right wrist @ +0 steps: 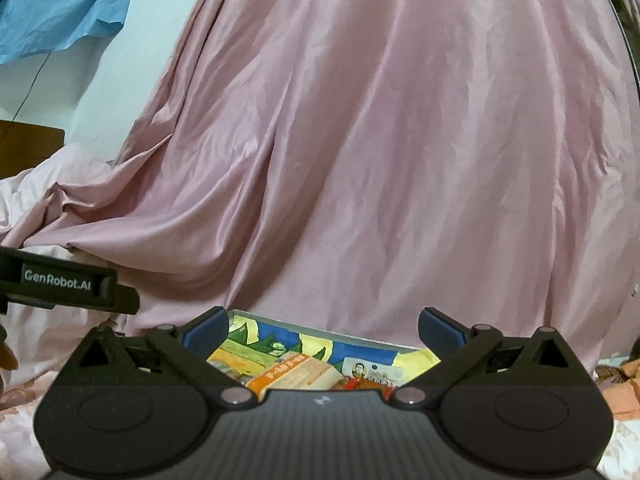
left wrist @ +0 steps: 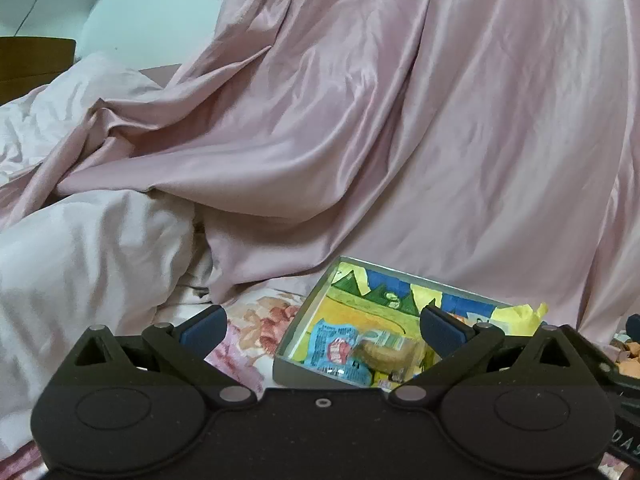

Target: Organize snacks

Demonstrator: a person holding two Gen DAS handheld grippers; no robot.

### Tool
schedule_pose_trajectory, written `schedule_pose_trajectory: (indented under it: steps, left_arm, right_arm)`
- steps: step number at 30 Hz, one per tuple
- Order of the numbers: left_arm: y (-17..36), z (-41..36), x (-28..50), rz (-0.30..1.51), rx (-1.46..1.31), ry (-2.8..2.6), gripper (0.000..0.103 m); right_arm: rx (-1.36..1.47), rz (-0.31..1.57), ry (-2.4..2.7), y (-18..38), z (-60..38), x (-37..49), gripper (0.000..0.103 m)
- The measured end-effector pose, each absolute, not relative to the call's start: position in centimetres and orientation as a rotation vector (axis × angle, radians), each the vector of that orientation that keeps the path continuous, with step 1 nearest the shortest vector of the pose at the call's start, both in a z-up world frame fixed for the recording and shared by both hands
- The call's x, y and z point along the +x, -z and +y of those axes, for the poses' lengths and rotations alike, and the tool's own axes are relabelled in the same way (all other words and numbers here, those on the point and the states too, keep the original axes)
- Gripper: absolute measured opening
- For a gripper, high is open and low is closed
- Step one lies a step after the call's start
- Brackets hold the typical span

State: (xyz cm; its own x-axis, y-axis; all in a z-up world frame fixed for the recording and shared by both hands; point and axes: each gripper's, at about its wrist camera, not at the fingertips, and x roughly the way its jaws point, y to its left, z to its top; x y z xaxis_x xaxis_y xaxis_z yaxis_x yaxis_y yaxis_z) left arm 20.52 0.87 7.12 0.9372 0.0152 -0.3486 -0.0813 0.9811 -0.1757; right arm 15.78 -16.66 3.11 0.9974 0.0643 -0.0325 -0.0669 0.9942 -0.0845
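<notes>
A shallow grey box with a colourful cartoon lining lies on the bed, low and right of centre in the left wrist view. In it lie a blue snack packet and a clear-wrapped brown pastry. My left gripper is open and empty just in front of the box. In the right wrist view the same box sits between my fingers, with an orange snack pack and a white printed packet in it. My right gripper is open and empty above the box's near side.
A large pink satin sheet rises behind the box. A pale duvet bulges at the left. Floral bedding lies under the box. Orange snack pieces lie at the far right. The left gripper's body shows at the left edge.
</notes>
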Motion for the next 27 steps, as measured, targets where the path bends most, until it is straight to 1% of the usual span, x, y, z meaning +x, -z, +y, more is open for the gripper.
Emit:
schedule_pose_trajectory:
  steps: [27]
  left_arm:
    - [-5.3, 1.1, 13.5, 0.302, -0.109, -0.057, 0.102]
  right_arm:
    - [-0.003, 0.056, -0.074, -2.0, -17.5, 10.7, 0.103]
